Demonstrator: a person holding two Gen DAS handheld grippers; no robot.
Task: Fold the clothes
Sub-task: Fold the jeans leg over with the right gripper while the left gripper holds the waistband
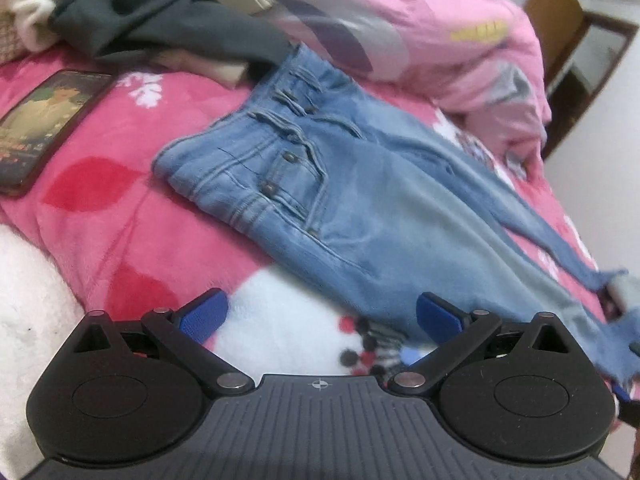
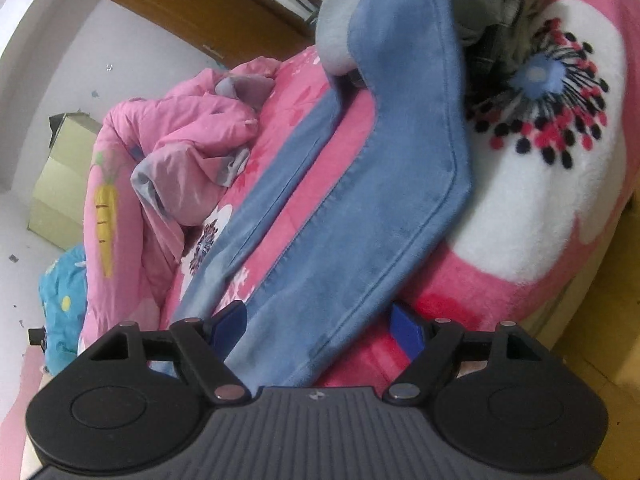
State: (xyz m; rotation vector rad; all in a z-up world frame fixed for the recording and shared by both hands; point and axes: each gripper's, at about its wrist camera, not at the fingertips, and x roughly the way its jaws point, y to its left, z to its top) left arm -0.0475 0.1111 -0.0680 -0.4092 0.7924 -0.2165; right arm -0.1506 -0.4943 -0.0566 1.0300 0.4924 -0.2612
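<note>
Light blue jeans point(image 1: 320, 184) lie spread on a pink flowered blanket point(image 1: 120, 184), waistband toward the far left, legs running to the right. My left gripper point(image 1: 322, 314) is open and empty, hovering above the blanket just beside the jeans' hip. In the right wrist view the two jean legs point(image 2: 360, 208) stretch away from me, and the nearer leg passes between the fingers of my right gripper point(image 2: 318, 330), which is open around the leg's end.
A phone point(image 1: 48, 120) lies on the blanket at the left. A dark grey garment point(image 1: 152, 20) and cream clothes are piled at the back. A bunched pink quilt point(image 1: 420, 28) lies behind the jeans. A wooden door point(image 2: 208, 12) and a box point(image 2: 60, 188) stand beyond the bed.
</note>
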